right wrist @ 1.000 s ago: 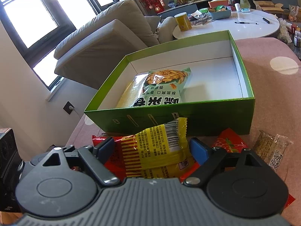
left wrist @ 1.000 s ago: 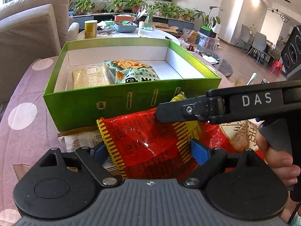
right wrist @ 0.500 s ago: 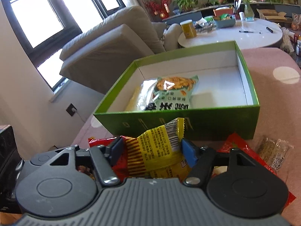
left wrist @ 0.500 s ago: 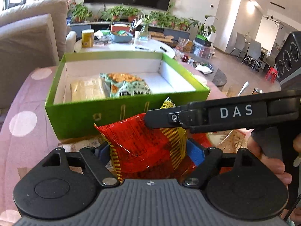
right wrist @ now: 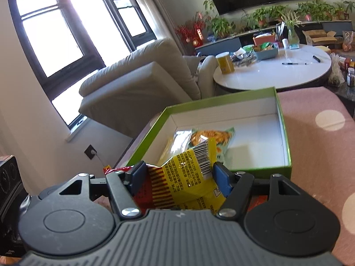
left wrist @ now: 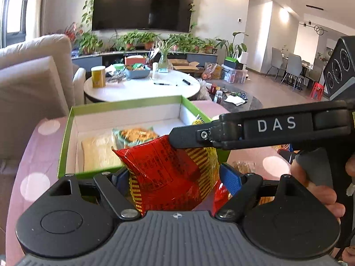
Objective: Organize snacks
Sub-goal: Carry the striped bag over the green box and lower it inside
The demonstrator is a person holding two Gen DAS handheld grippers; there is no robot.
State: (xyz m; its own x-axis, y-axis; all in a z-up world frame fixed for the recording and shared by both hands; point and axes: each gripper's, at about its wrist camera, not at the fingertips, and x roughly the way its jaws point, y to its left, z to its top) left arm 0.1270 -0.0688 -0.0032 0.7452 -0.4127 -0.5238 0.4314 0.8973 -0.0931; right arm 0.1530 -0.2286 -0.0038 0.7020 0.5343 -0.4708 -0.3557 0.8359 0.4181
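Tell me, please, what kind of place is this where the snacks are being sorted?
Most likely a home living room: a large black wall-mounted television above a row of potted green plants, a beige cushioned sofa, and a round white coffee table.

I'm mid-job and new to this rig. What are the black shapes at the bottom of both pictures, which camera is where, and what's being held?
Those black shapes are handheld grippers; a camera on each looks forward along its jaws. No robot arm: a person's hand holds the right gripper, seen from the side in the left view. The left gripper and the right one are both closed on the same red-and-yellow snack bag, lifted in front of the green box. The box stands on a pink dotted cloth and already holds two packets.
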